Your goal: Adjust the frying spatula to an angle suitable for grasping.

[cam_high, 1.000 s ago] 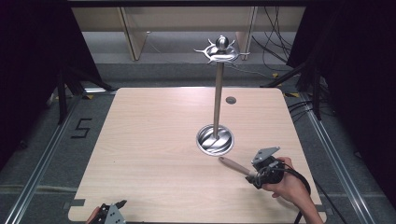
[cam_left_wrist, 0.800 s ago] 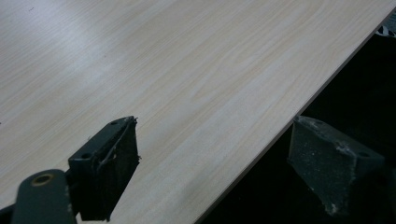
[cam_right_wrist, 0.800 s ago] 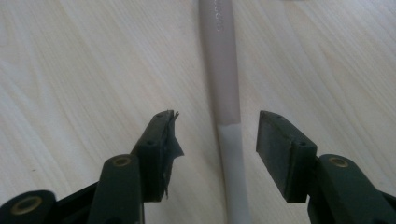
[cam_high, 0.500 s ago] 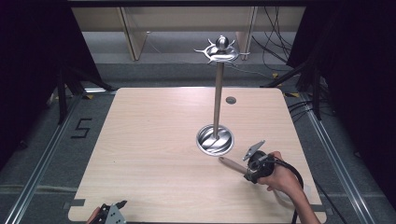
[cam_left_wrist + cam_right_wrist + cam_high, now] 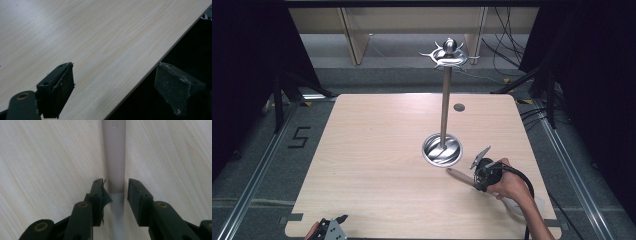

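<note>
A utensil with a pale wooden handle [image 5: 459,176] lies flat on the table [image 5: 377,150], just in front of the round base of a steel stand [image 5: 444,107]. The stand's pole rises to a ring of hooks. My right gripper [image 5: 477,182] reaches in from the right, held by a hand. In the right gripper view it is open, its jaws straddling the handle [image 5: 114,157] closely; the left pad [image 5: 100,195] brushes it and a sliver of table shows on the right. My left gripper [image 5: 332,227] stands wide open over the table's front edge [image 5: 117,90], holding nothing.
A small dark hole [image 5: 459,107] sits in the table behind the stand. A black cable [image 5: 524,182] trails from the right gripper over the hand. Metal rails run along both sides of the table, and a "5" [image 5: 298,136] marks the floor at left.
The right gripper has turned and moved in along the handle until its jaws straddle it. The left gripper has shifted slightly right at the front edge.
</note>
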Available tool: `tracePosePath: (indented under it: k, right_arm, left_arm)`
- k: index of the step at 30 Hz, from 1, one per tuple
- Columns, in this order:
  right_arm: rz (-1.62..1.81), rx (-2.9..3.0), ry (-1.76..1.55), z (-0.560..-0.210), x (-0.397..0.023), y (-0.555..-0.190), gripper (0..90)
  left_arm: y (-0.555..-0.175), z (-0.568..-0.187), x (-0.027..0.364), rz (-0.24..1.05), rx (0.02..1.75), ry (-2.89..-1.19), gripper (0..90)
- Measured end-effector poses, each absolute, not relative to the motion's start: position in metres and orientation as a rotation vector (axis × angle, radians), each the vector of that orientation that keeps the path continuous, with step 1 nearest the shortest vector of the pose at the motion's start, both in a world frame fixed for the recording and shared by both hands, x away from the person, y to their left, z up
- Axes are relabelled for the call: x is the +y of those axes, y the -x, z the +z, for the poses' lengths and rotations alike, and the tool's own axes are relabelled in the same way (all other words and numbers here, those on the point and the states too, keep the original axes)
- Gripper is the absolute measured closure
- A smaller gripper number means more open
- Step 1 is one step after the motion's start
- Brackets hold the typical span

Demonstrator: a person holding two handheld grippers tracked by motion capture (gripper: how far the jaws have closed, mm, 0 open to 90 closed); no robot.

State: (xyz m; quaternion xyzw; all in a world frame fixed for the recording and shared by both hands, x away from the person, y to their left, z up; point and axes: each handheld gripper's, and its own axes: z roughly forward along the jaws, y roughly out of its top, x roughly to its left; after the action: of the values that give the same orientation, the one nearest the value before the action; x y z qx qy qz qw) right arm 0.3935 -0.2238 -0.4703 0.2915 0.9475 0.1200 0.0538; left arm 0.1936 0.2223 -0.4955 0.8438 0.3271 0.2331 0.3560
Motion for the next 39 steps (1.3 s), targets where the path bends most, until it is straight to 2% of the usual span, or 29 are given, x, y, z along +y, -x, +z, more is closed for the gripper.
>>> tracePosePath:
  k: [1, 4, 39]
  right_arm:
    - [0.361, 2.885, -0.853, -0.47, -0.225, -0.395, 66.8]
    - [0.359, 2.897, -0.893, -0.472, -0.222, -0.394, 67.8]
    - [0.216, 2.943, -0.831, -0.473, -0.211, -0.403, 73.6]
  left_arm:
    - [-0.194, -0.493, 0.225, 0.596, 0.8, -2.24, 15.1]
    - [-0.194, -0.496, 0.222, 0.607, 0.846, -2.179, 15.1]
    - [-0.195, -0.494, 0.226, 0.598, 0.818, -2.23, 15.1]
